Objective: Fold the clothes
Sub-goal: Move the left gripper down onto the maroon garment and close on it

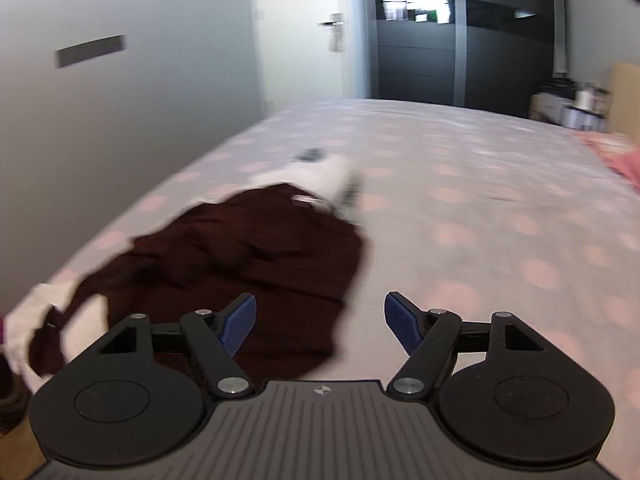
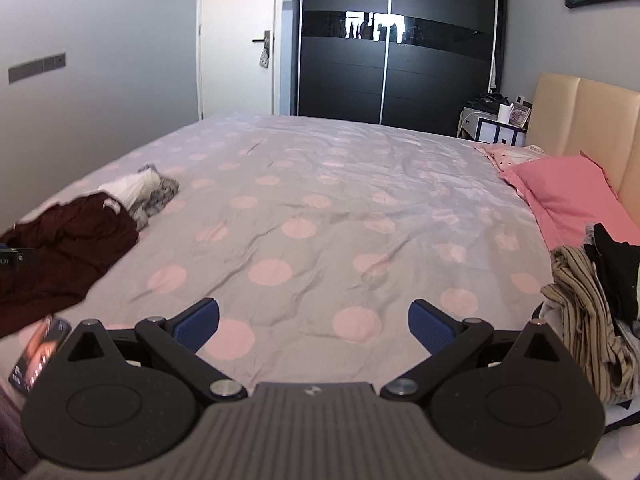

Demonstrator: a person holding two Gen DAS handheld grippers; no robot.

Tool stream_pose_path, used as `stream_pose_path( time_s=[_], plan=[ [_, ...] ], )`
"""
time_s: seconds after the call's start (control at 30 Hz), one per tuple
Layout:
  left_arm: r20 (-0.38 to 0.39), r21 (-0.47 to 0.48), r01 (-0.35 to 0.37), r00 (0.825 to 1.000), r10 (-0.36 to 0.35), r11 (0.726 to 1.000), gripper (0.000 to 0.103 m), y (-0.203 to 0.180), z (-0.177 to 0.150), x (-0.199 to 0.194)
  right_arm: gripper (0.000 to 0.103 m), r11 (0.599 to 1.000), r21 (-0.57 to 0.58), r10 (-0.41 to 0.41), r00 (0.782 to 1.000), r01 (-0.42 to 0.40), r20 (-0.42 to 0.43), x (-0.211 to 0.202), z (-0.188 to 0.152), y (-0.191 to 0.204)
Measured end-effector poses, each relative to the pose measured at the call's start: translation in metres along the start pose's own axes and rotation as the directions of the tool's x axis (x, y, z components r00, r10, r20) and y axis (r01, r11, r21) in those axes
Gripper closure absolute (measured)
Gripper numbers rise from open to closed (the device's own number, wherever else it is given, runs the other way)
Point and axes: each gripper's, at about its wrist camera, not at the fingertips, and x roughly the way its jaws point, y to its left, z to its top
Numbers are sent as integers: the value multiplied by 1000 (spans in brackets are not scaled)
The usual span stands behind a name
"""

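A crumpled dark maroon garment point(image 1: 248, 264) lies on the bed's left side; it also shows in the right wrist view point(image 2: 60, 256). A white and grey garment point(image 1: 320, 176) lies bunched just beyond it, and shows in the right wrist view point(image 2: 148, 192). My left gripper point(image 1: 320, 320) is open and empty, hovering over the maroon garment's near edge. My right gripper point(image 2: 314, 322) is open and empty above bare sheet near the bed's front. A pile of striped and black clothes point(image 2: 592, 312) sits at the right.
The bed has a grey sheet with pink dots point(image 2: 320, 208). A pink pillow point(image 2: 568, 196) and beige headboard point(image 2: 588, 120) are at the right. A dark wardrobe point(image 2: 392, 40), a door and a nightstand point(image 2: 492, 124) stand beyond. A phone-like object point(image 2: 38, 352) lies at the near left.
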Motion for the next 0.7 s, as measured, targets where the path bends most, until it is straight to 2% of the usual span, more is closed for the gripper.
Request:
stream_pose_path(
  time_s=[0.17, 0.33, 0.47, 0.63, 0.7],
  plan=[
    [-41, -8, -117, 992, 116, 993, 34, 38, 20, 54, 1, 998, 56, 1, 1000, -2, 5, 12, 8, -4],
    [-44, 29, -168, 985, 170, 985, 34, 53, 26, 103, 1, 997, 75, -7, 999, 10, -38, 34, 9, 0],
    [-36, 49, -196, 980, 198, 979, 38, 58, 30, 134, 1, 997, 72, -8, 997, 13, -76, 53, 9, 4],
    [-81, 55, -240, 966, 244, 969, 53, 70, 29, 167, 1, 999, 45, -11, 994, 16, -110, 78, 8, 11],
    [-99, 59, -257, 960, 262, 965, 64, 75, 28, 180, 1, 999, 46, -2, 991, 8, -131, 87, 6, 13]
  ],
)
